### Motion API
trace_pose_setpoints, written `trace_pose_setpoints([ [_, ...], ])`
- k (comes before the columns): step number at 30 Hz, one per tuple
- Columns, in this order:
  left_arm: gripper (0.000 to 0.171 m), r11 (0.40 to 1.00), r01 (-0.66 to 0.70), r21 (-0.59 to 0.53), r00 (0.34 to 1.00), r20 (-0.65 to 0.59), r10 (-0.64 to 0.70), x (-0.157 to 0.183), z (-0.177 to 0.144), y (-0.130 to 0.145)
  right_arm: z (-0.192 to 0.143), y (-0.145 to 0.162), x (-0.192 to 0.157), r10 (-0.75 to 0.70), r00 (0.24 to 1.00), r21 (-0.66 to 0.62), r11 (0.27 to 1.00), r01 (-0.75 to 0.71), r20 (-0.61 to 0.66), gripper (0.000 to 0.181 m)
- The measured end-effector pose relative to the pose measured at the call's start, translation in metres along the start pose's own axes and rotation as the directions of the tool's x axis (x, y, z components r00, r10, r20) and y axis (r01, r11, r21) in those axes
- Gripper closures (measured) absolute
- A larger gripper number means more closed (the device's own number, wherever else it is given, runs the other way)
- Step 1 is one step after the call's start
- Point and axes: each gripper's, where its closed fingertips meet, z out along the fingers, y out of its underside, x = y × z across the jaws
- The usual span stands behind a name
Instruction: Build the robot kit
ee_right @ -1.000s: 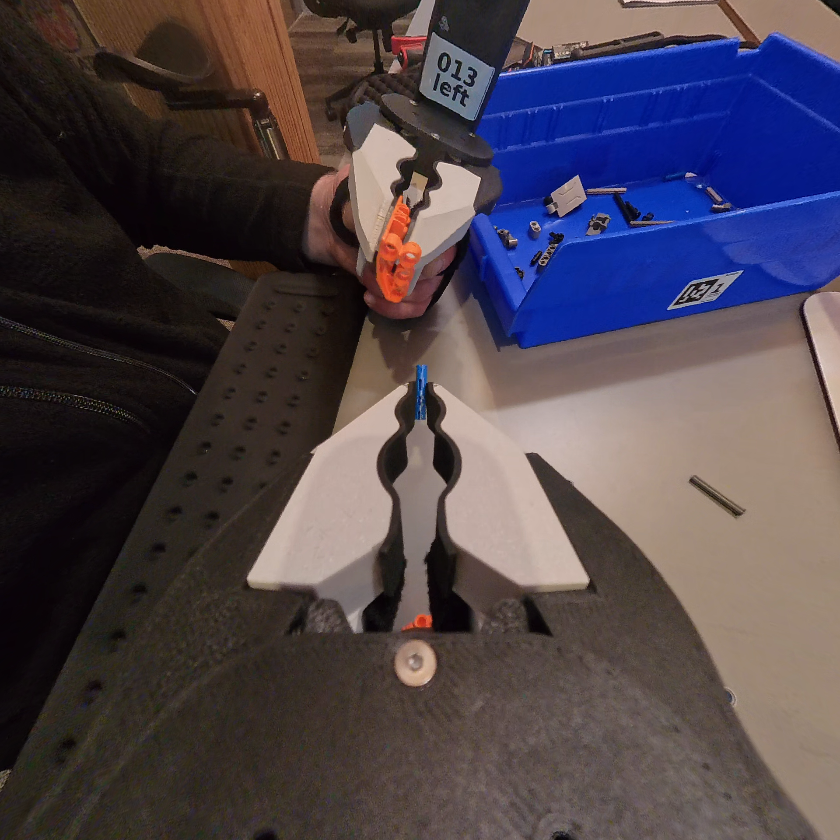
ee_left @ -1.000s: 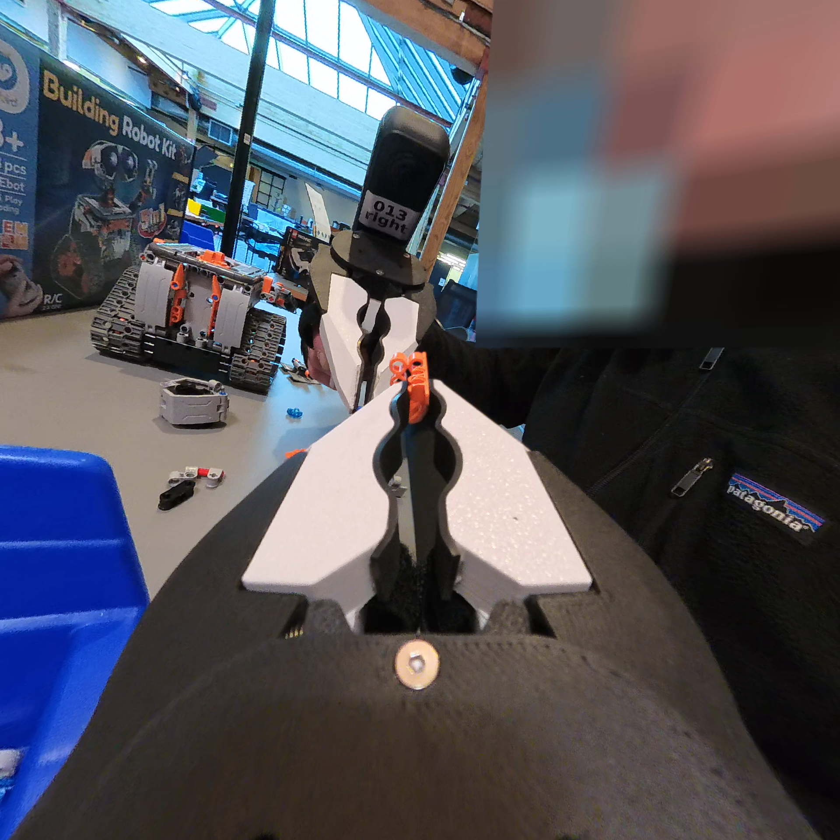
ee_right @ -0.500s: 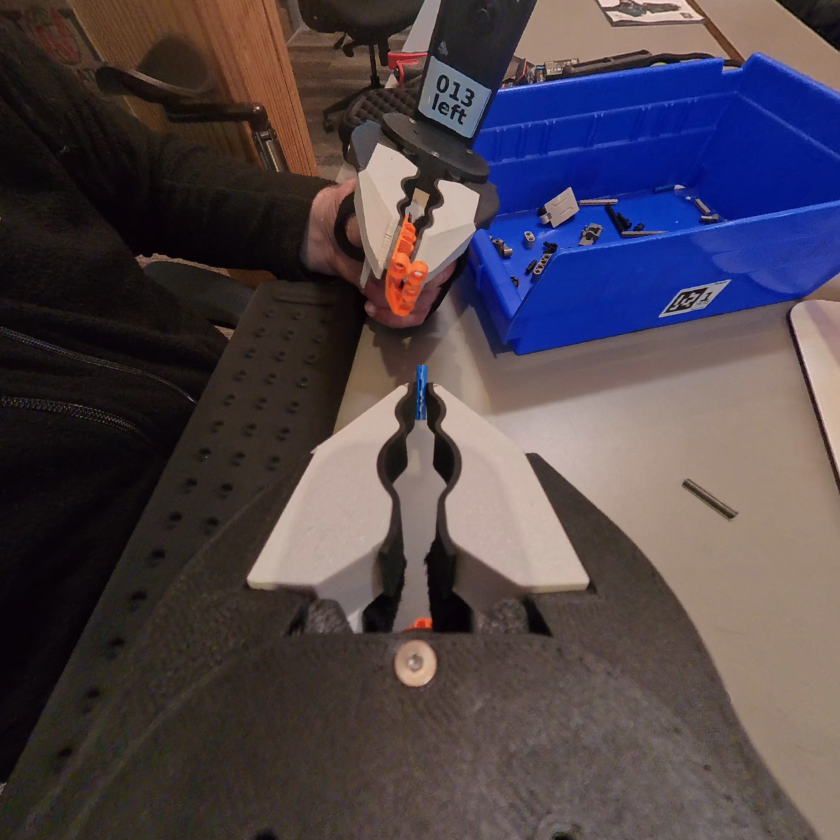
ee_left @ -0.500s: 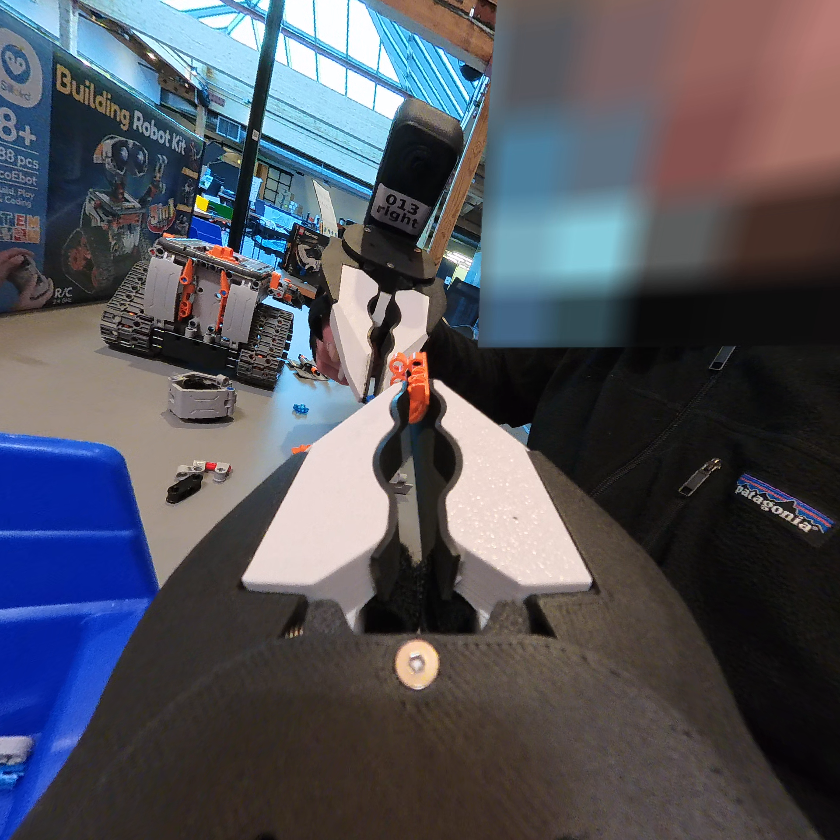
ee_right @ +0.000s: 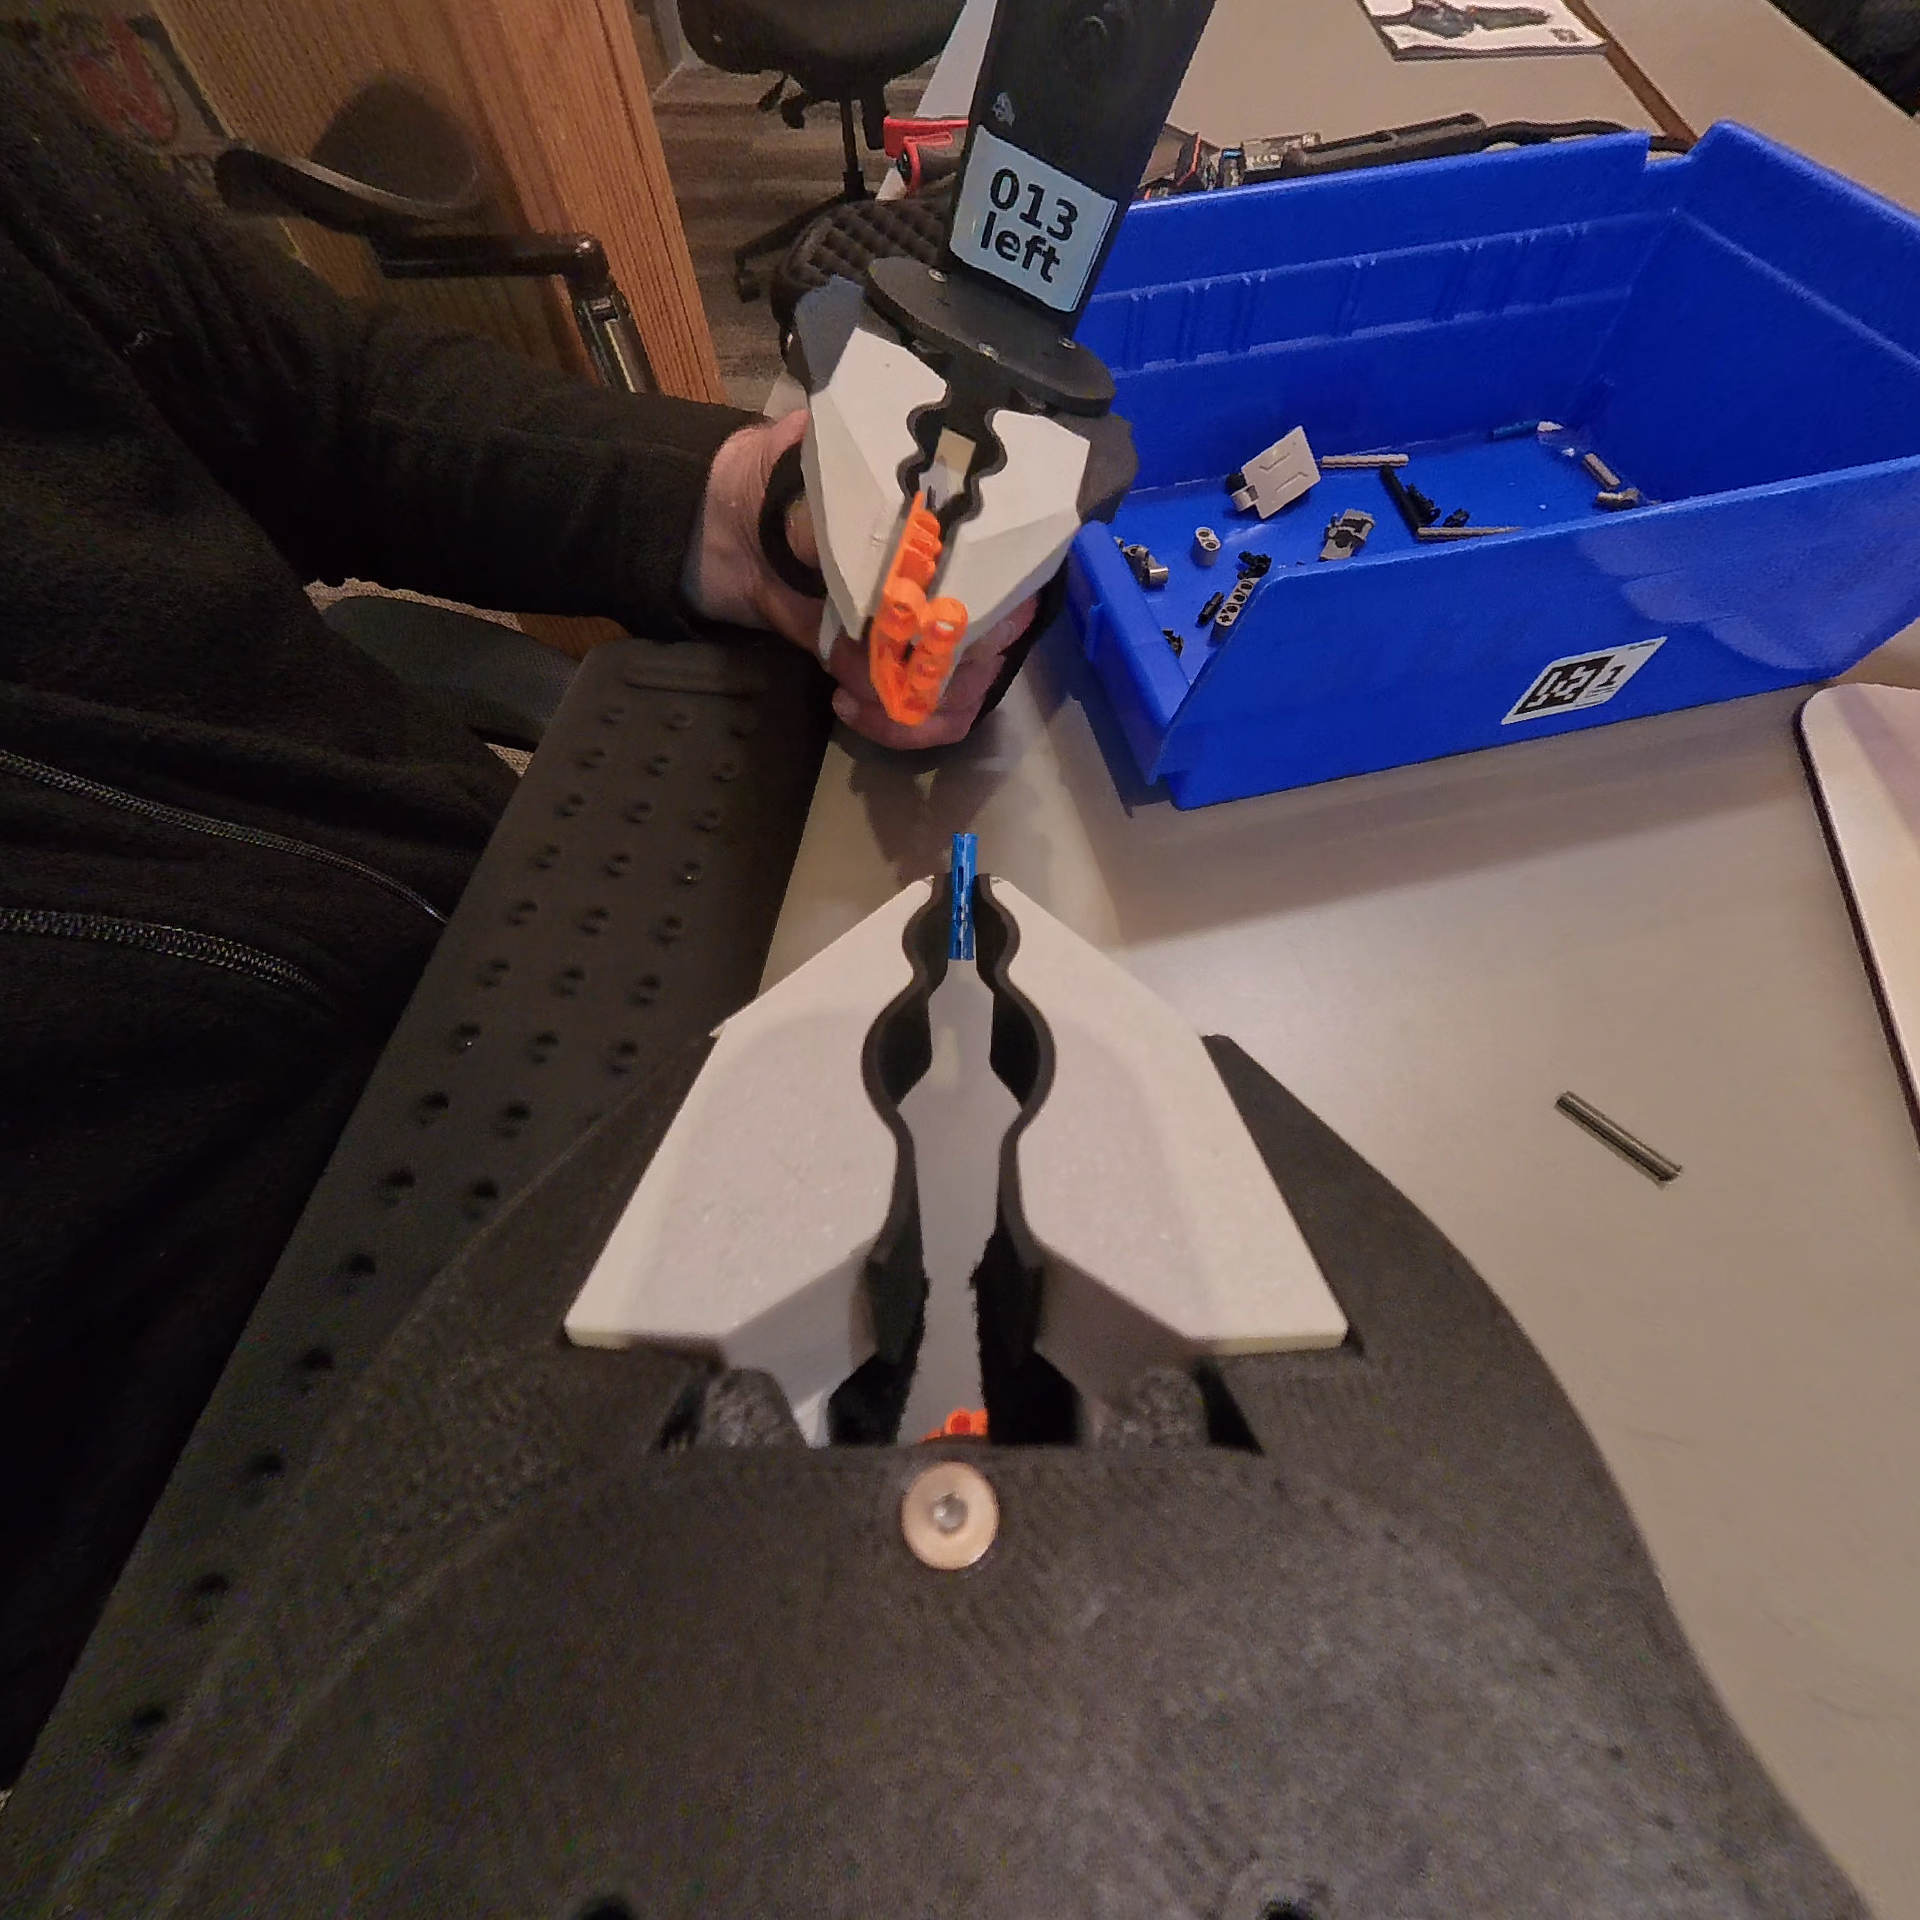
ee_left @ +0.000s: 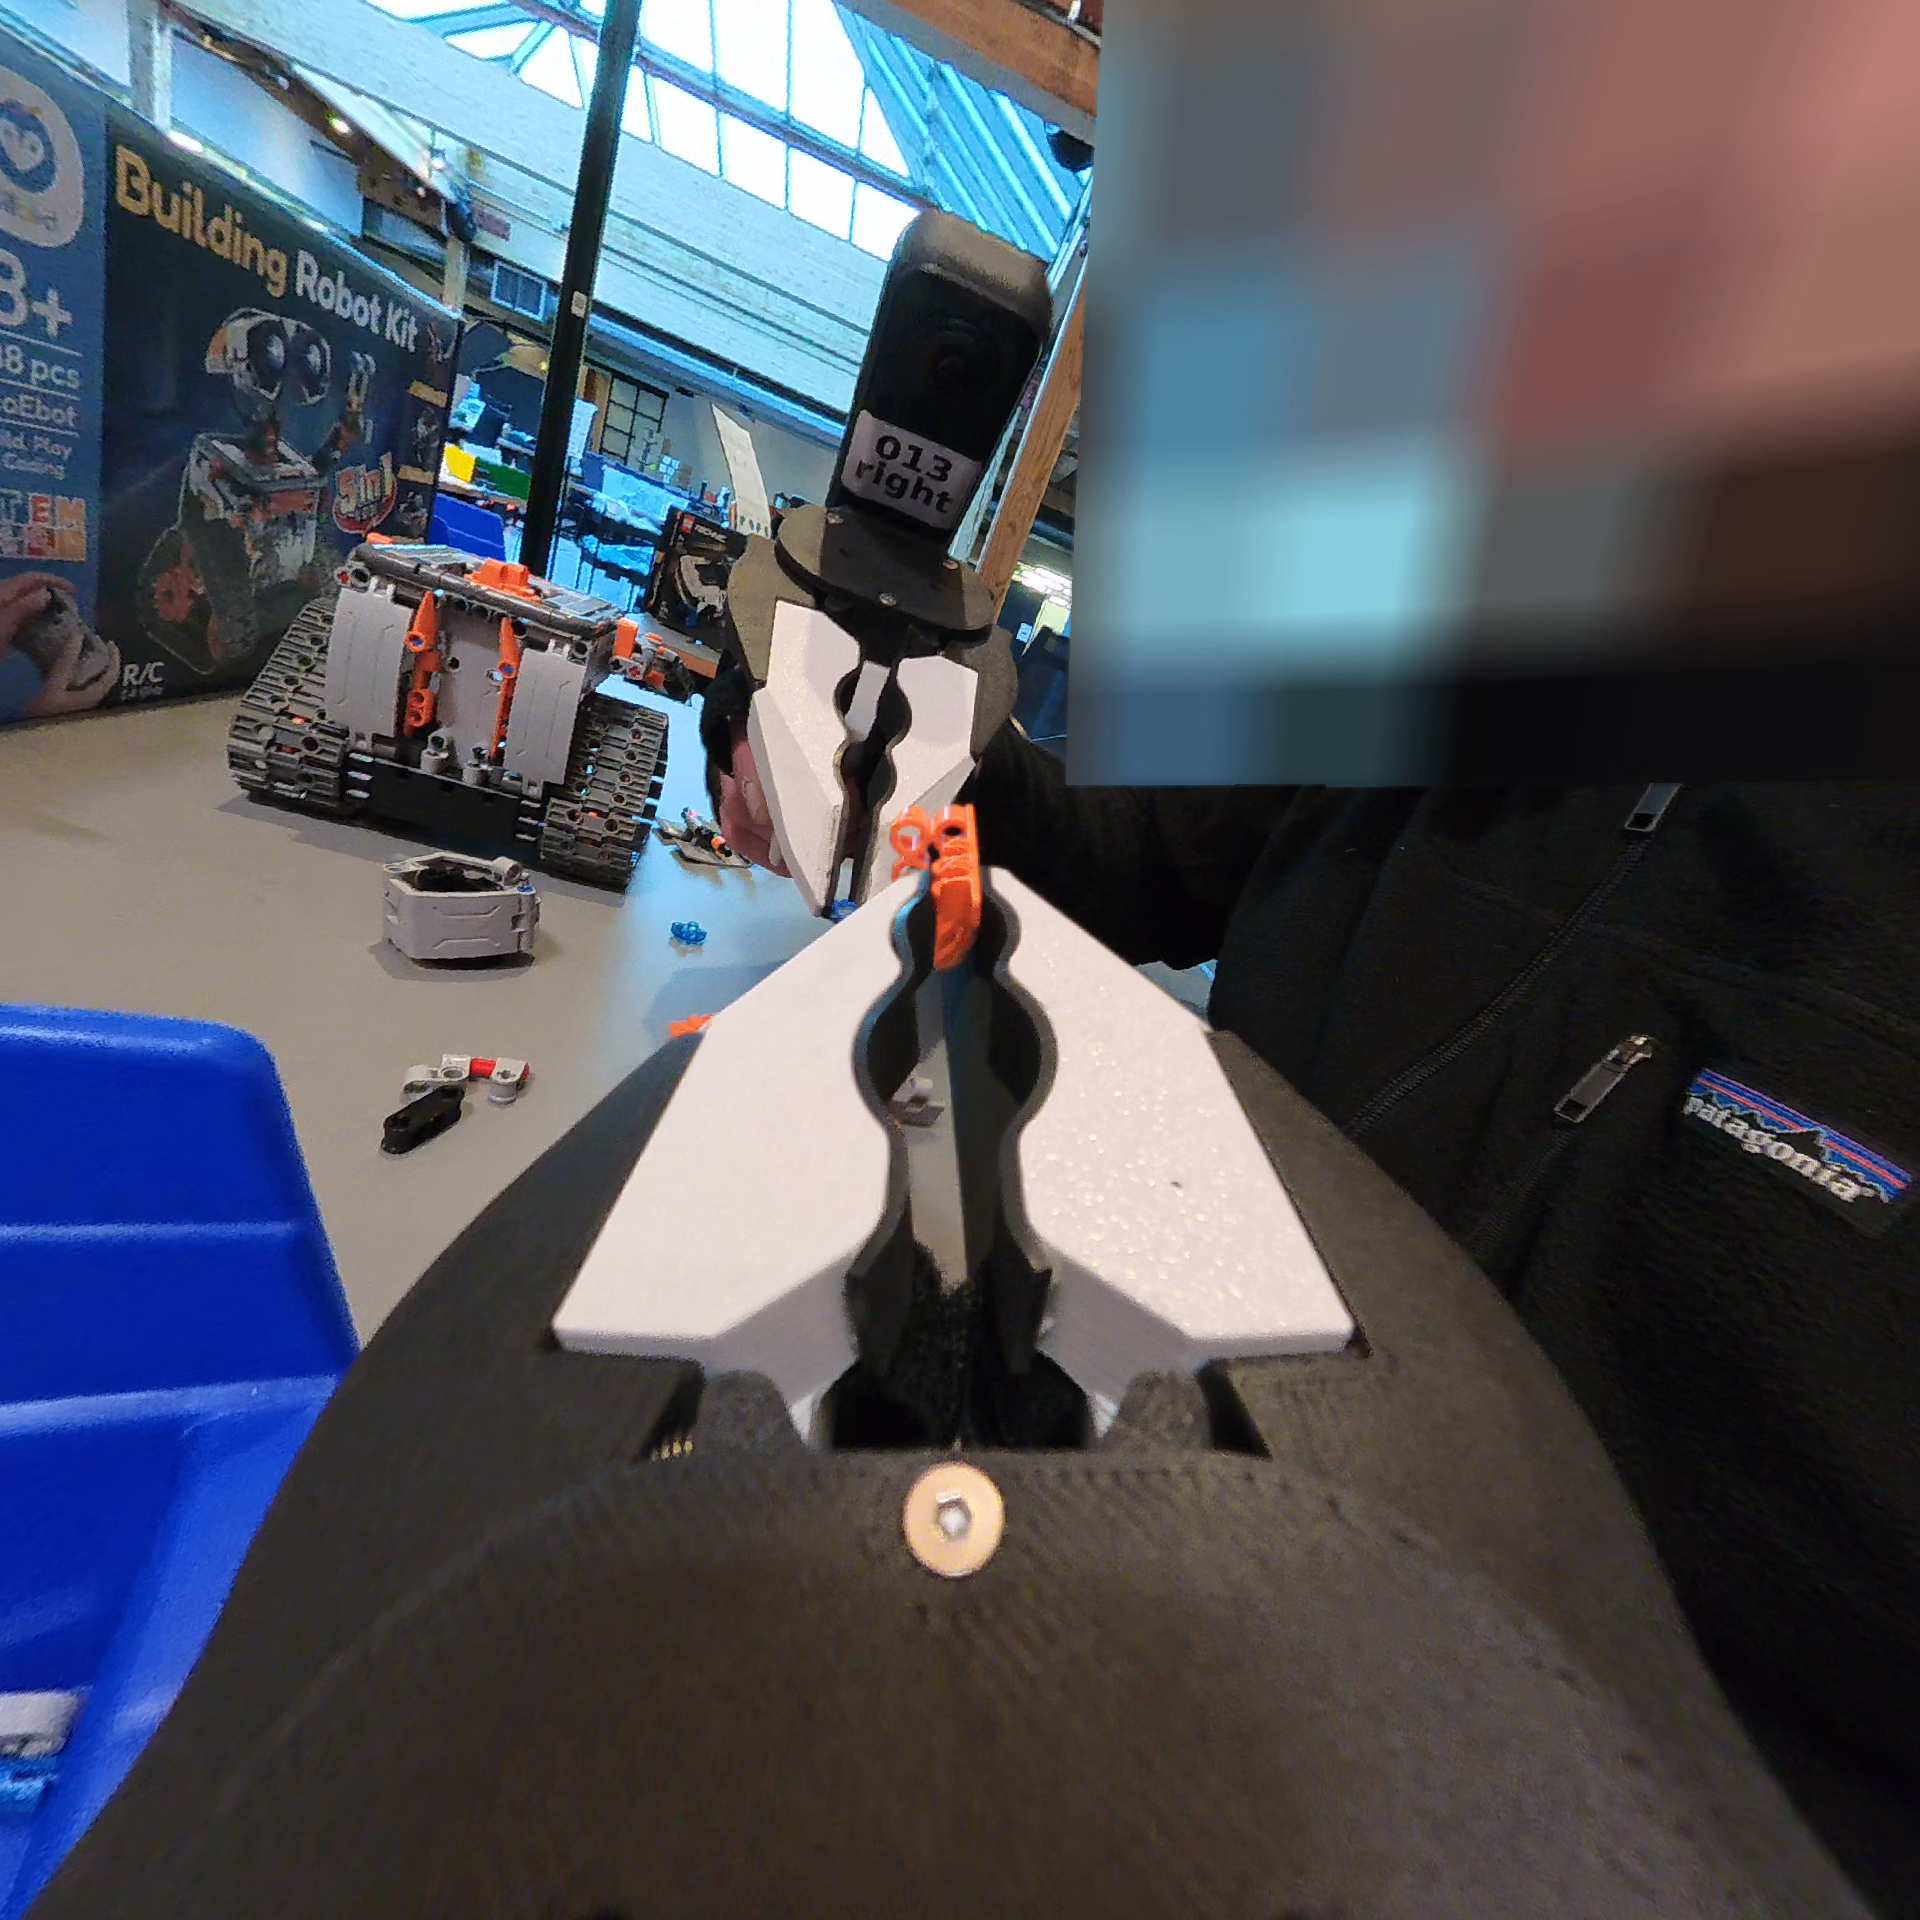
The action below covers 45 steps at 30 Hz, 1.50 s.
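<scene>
My left gripper is shut on an orange holed building piece, held in the air over the table's near edge; it also shows in the right wrist view with the orange piece sticking out of its tips. My right gripper is shut on a small blue pin that points toward the orange piece, a short gap away. In the left wrist view the right gripper hangs tips down just behind the orange piece.
A blue bin with several small parts stands on the grey table. A tracked robot model, a grey block, loose small parts and a printed box are farther off. A dark rod lies at right. A person in a black jacket sits close. My right fingertips sit around 5 cm from my left ones. The grey block sits 15 cm or so from the ends of my right fingers.
The two grippers have drawn closer together. The left gripper with the orange piece looks larger and nearer in the right wrist view. Both stay shut on their pieces.
</scene>
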Motion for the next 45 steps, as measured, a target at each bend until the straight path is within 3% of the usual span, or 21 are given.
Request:
trace_pose_setpoints([
  [8,0.168,0.976,-0.029,0.217,0.963,-0.256,0.086,0.049,-0.017,-0.04,0.0,0.001,0.0,0.001,1.0,-0.001,1.0,-0.001,-0.001,0.18],
  [20,0.168,0.954,-0.046,0.296,0.945,-0.296,0.137,0.061,-0.026,-0.055,0.001,0.002,0.0,0.001,1.0,-0.003,1.0,-0.001,0.0,0.18],
  [24,0.168,0.982,-0.111,0.151,0.974,-0.18,0.138,0.043,-0.012,-0.035,0.001,0.003,0.0,0.0,1.0,-0.007,1.0,0.0,-0.002,0.18],
  [26,0.167,0.982,-0.188,-0.002,0.979,-0.082,0.187,0.031,-0.004,-0.015,0.002,0.004,0.001,0.001,1.0,-0.012,1.0,-0.002,-0.003,0.18],
  [29,0.167,0.931,-0.288,-0.223,0.954,0.016,0.299,0.016,0.001,0.013,0.003,0.007,0.003,0.006,1.0,-0.016,1.0,-0.006,-0.003,0.18],
  [38,0.167,0.965,-0.217,-0.148,0.975,0.004,0.22,0.013,0.001,0.012,0.006,0.012,0.005,0.017,1.0,-0.024,1.0,-0.017,0.001,0.18],
  [45,0.167,0.956,-0.214,-0.201,0.97,0.072,0.233,-0.002,0.001,0.02,0.008,0.015,0.006,0.027,1.0,-0.025,0.999,-0.027,0.004,0.18],
])
